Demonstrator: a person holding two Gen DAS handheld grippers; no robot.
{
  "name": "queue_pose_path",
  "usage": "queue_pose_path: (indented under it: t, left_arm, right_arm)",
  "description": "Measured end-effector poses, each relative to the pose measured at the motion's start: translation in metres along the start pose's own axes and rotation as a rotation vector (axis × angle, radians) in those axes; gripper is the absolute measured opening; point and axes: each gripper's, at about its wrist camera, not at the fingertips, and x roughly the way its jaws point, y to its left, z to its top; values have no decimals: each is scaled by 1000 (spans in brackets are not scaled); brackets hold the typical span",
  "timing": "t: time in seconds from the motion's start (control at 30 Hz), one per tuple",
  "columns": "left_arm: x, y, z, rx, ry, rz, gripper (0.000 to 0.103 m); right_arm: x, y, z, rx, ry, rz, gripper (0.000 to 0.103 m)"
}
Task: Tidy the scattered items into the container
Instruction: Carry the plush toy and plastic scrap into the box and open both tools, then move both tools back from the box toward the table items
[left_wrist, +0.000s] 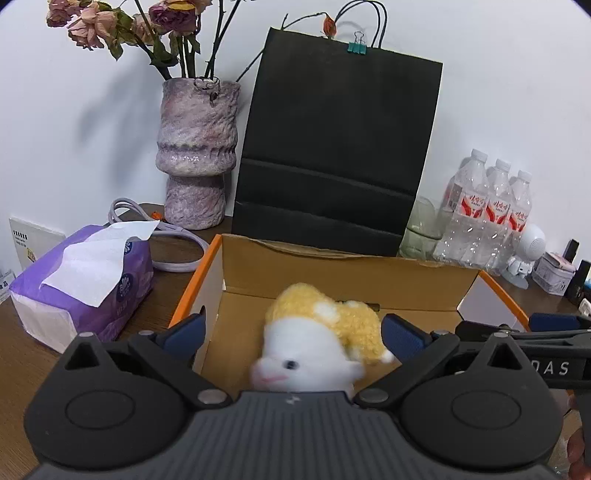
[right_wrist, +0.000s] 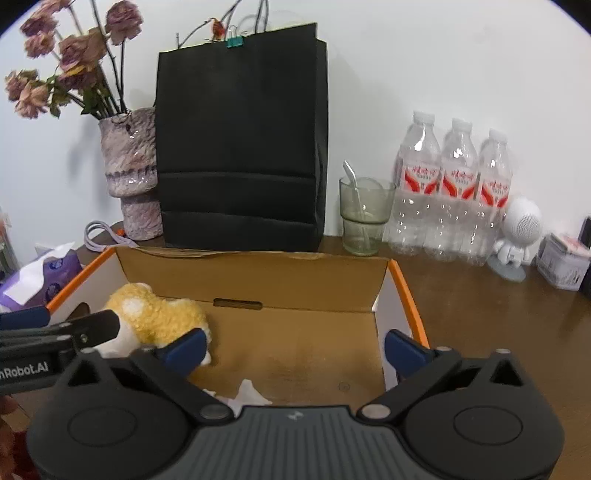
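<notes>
The plush toy (left_wrist: 325, 343) lies inside the cardboard box (left_wrist: 332, 273), low in the middle of the left wrist frame, between the released jaws of the left gripper (left_wrist: 291, 332). The right gripper (right_wrist: 295, 347) hangs over the box, its jaws also released and empty. I judge the placing step finished; the next move is to lift away and look for another scattered item on the counter (right_wrist: 480, 295).

Fuzzy plush toy (left_wrist: 321, 339) in matt cardboard box (right_wrist: 258, 273); glossy plastic bottles (right_wrist: 454, 192) on wood-look tabletop (right_wrist: 498, 325).
</notes>
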Motion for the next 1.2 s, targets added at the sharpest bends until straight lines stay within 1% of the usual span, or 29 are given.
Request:
queue_pose_path:
  t: [0.13, 0.3, 0.6, 0.77, 0.87, 1.03, 1.2]
  left_arm:
    - [2, 1, 0, -9, 13, 13, 103]
    - [2, 1, 0, -8, 14, 8, 103]
    - [-7, 1, 2, -15, -4, -1, 103]
    - [-25, 2, 6, -25, -51, 2, 103]
    - [-38, 4, 6, -23, -69, -12, 103]
    - [-66, 14, 5, -16, -108, -34, 103]
    - [-90, 25, 0, 0, -125, -27, 103]
  right_arm:
    - [-1, -3, 1, 8, 3, 1, 103]
    - [-2, 0, 2, -2, 5, 3, 103]
    - [-10, 0, 5, -11, -10, 10, 103]
    - [-22, 1, 8, -14, -30, 6, 103]
    - [-31, 3, 9, -28, -38, 1, 103]
    - [-51, 5, 7, -40, -58, 27, 103]
    - [-78, 6, -1, -51, -86, 58, 103]
